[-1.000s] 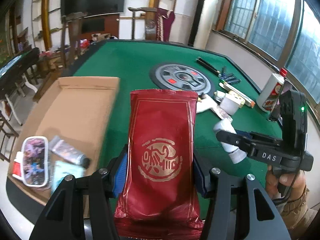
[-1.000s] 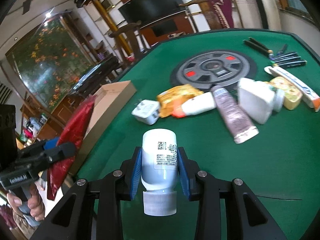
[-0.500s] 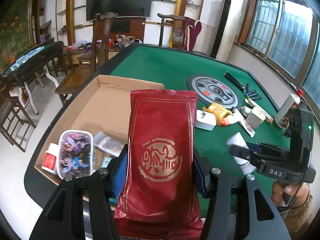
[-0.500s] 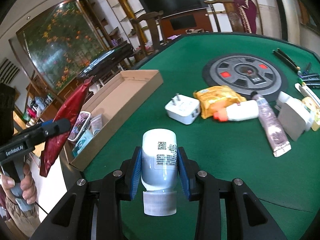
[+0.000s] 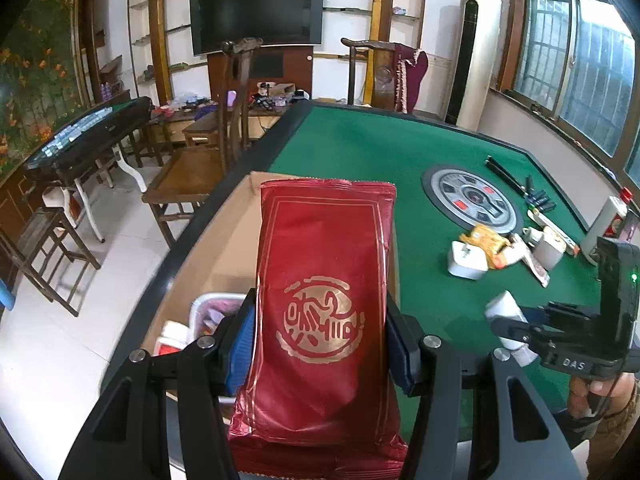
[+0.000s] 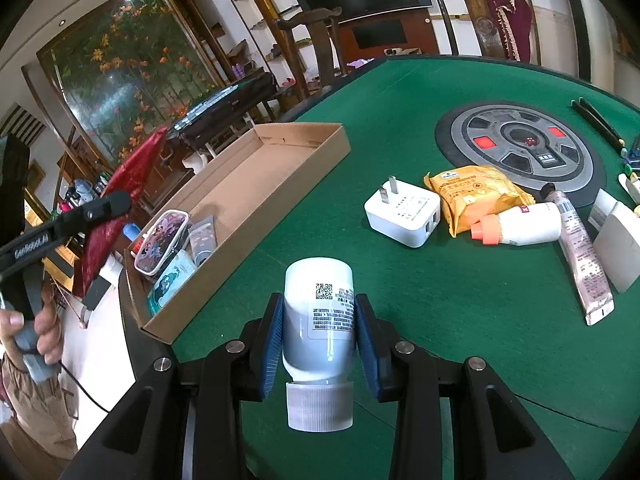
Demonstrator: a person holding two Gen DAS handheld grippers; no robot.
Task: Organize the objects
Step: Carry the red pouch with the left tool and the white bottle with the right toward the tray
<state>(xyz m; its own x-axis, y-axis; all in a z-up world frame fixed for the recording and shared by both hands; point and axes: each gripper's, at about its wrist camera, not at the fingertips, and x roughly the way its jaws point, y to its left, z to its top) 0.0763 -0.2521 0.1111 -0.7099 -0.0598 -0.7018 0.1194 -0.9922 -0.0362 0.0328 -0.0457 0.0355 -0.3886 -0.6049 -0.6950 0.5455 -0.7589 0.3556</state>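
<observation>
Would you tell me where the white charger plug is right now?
In the right wrist view, the plug lies on the green table, right of the box, touching the yellow packet.

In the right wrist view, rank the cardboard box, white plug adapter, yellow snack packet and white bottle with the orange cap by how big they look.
1. cardboard box
2. yellow snack packet
3. white plug adapter and white bottle with the orange cap: they look about alike, so I won't rank them.
</observation>
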